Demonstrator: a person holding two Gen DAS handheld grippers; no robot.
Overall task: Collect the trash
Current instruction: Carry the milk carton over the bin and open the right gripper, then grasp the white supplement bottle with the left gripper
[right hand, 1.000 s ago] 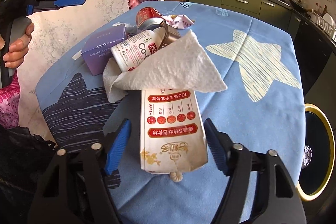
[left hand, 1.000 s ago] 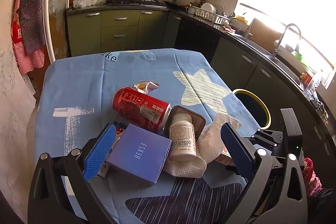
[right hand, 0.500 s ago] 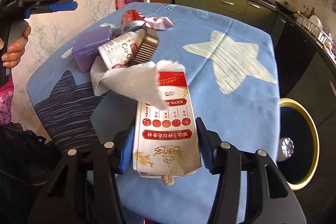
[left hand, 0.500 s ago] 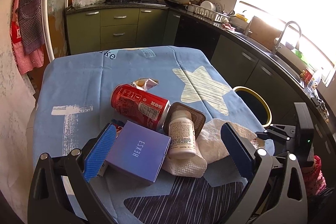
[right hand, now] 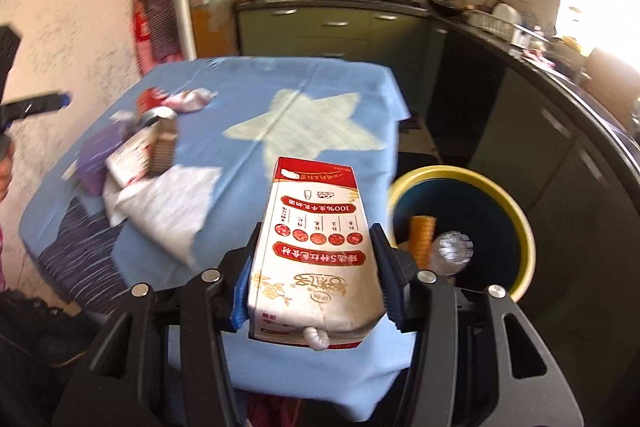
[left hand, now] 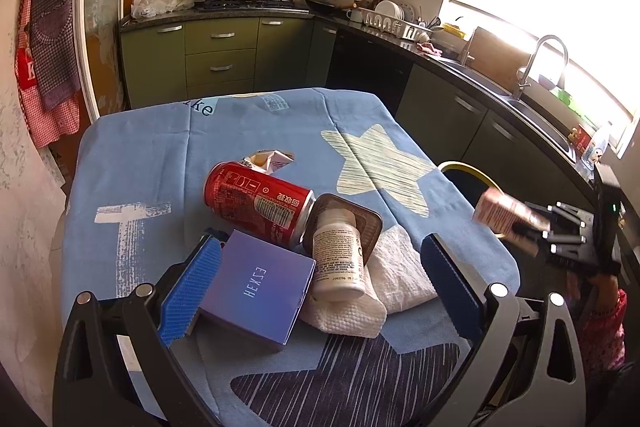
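Note:
My right gripper (right hand: 314,279) is shut on a red and white milk carton (right hand: 316,247) and holds it in the air at the table's right edge, beside the yellow-rimmed bin (right hand: 516,223). The carton also shows in the left wrist view (left hand: 508,215). My left gripper (left hand: 316,283) is open, low over a pile of trash: a purple box (left hand: 256,291) between its fingers, a white bottle (left hand: 338,255), a red can (left hand: 260,203), a white paper towel (left hand: 396,283) and a crumpled wrapper (left hand: 268,161).
The table wears a blue cloth (left hand: 160,163) with star prints. The bin stands on the floor right of the table and holds a bottle (right hand: 452,251) and an orange piece (right hand: 422,239). Kitchen cabinets (left hand: 220,59) and a sink counter (left hand: 520,99) run behind and right.
My right gripper has closed on the milk carton, pulled it out from under the paper towel and swung it right toward the bin. My left gripper has barely moved.

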